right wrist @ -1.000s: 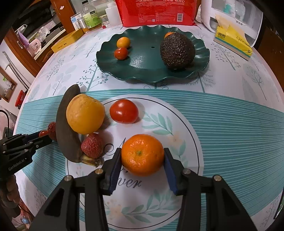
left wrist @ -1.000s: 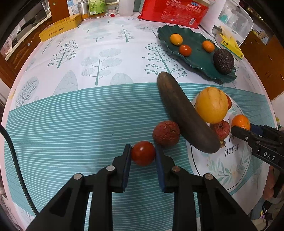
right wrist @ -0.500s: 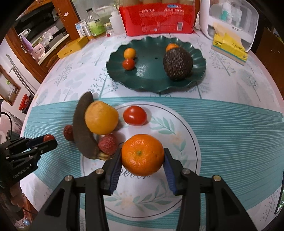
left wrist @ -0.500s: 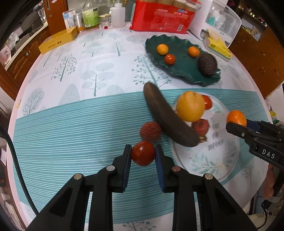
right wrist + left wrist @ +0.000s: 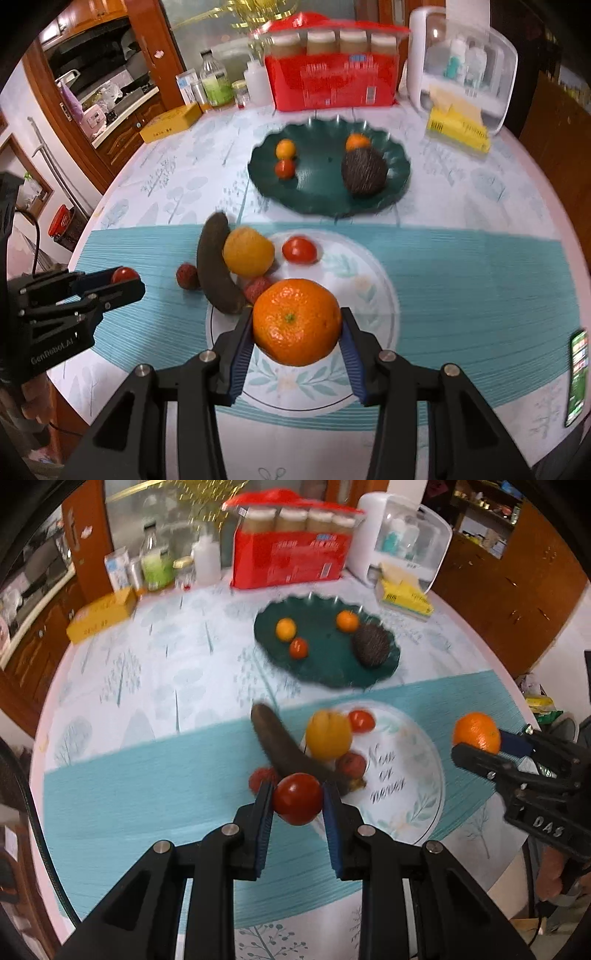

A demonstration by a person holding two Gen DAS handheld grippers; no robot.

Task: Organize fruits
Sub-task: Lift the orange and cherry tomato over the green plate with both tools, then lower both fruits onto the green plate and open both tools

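Left gripper [image 5: 297, 800]: black arms, blue ribbed pads, pinching a small smooth red tomato [image 5: 297, 798], held clear above the tablecloth [image 5: 147, 775], which is teal-striped with pale tree print. In the right wrist view this gripper [image 5: 125, 279] shows at far left, the tomato [image 5: 125, 275] peeking between its tips.

Below, left to right: a rough red lychee [image 5: 187, 276] on the cloth; a long dark dull-skinned banana [image 5: 216, 269] lying half onto the white plate [image 5: 373, 280]; a round yellow-orange fruit [image 5: 248, 252] leaning on it; a second lychee [image 5: 256, 288]; a glossy tomato [image 5: 299, 250] on the plate.

Right gripper [image 5: 296, 328]: pads pressed on both sides of a dimpled mandarin [image 5: 296, 322], lifted above the plate's leaf-painted rim.

Behind: a dark green scalloped dish [image 5: 400, 173] holding two small orange fruits, a small tomato, and a pebbly dark avocado [image 5: 364, 173]. Far edge blurred: a red package [image 5: 332, 86], a yellow box [image 5: 170, 123].
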